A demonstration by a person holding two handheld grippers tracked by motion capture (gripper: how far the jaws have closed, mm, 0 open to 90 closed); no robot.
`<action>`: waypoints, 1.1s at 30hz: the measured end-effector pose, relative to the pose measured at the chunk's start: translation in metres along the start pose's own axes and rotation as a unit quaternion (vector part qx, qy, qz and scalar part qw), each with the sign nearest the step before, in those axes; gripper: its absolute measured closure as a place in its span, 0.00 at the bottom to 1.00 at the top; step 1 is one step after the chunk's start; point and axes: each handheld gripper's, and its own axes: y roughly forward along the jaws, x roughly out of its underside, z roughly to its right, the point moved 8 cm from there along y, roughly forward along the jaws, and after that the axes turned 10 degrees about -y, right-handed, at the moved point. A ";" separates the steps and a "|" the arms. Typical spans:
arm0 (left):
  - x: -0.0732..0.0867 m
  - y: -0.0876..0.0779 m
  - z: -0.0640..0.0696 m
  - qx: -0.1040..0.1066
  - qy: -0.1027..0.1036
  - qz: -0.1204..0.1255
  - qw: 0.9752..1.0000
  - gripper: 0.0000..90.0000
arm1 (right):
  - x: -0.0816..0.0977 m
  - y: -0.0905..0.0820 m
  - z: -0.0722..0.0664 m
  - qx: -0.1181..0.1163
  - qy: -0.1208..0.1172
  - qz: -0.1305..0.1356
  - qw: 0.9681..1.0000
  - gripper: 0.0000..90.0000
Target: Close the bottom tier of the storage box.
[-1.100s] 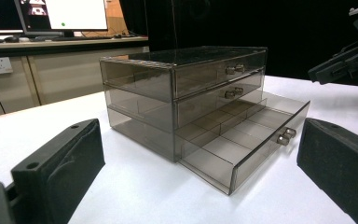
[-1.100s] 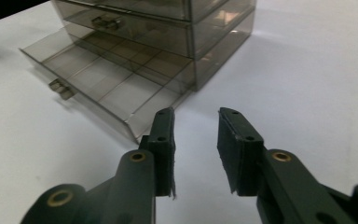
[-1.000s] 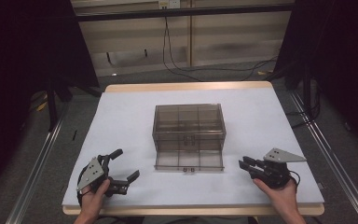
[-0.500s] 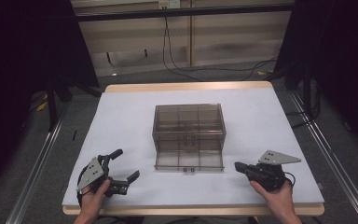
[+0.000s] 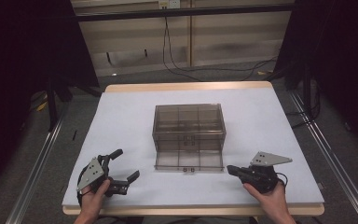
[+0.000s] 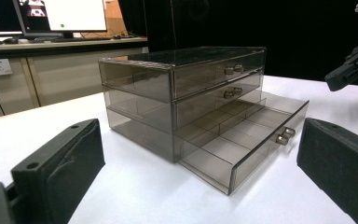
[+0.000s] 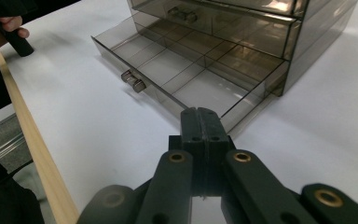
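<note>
A: Drawers first: where is the smoked clear drawer unit (image 5: 189, 133)?

B: It stands on the white counter (image 5: 121, 116), about midway between the left and right edges and a little nearer the near edge than the far one. It has three tiers. The bottom drawer (image 6: 242, 140) is pulled out toward the near edge; the two above it are pushed in.

A: What does the open drawer hold?

B: Thin dividers split it into compartments, and I can make out nothing in them. Two small metal knobs (image 7: 133, 81) sit side by side on its front.

A: And the left tongs (image 5: 123, 166)?

B: They lie near the near-left corner of the counter, held by the person's left hand (image 5: 93, 196). Their jaws are spread wide, with nothing between them. In the left gripper view the drawer unit shows between the two black jaws, well beyond them.

A: The right tongs (image 5: 231, 169)?

B: They are near the near edge, just right of the open drawer's front corner, held by the right hand (image 5: 268, 196). Their jaws are pressed together, gripping nothing, with the tips close to that corner. I cannot tell whether they touch it.
</note>
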 end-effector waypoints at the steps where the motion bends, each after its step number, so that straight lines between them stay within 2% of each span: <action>1: 0.000 0.000 0.000 0.000 -0.001 0.000 1.000 0.01 | 0.000 0.000 -0.001 -0.001 0.000 -0.001 1.000 1.00; 12: 0.000 0.000 0.000 0.000 0.000 0.002 1.000 0.01 | -0.003 0.007 -0.013 -0.018 -0.009 -0.005 1.000 1.00; 16: 0.000 0.001 0.000 -0.002 -0.003 0.002 1.000 0.01 | -0.002 0.013 -0.018 -0.019 -0.028 -0.019 0.999 1.00; 20: 0.000 0.000 -0.001 0.000 -0.001 0.002 1.000 0.01 | -0.004 0.017 -0.022 -0.031 -0.030 -0.021 0.999 1.00; 22: -0.001 0.001 0.000 -0.002 -0.011 0.007 1.000 0.01 | -0.006 0.019 -0.024 -0.035 -0.030 -0.019 0.999 1.00; 25: 0.000 0.000 -0.001 -0.001 0.001 0.002 1.000 0.01 | -0.007 0.022 -0.027 -0.039 -0.034 -0.022 0.998 1.00; 26: -0.001 0.001 0.001 0.002 -0.009 0.007 1.000 0.01 | -0.008 0.022 -0.027 -0.041 -0.033 -0.020 0.998 1.00; 33: -0.001 0.001 0.001 0.003 -0.010 0.007 1.000 0.01 | -0.009 0.024 -0.031 -0.046 -0.031 -0.021 0.998 1.00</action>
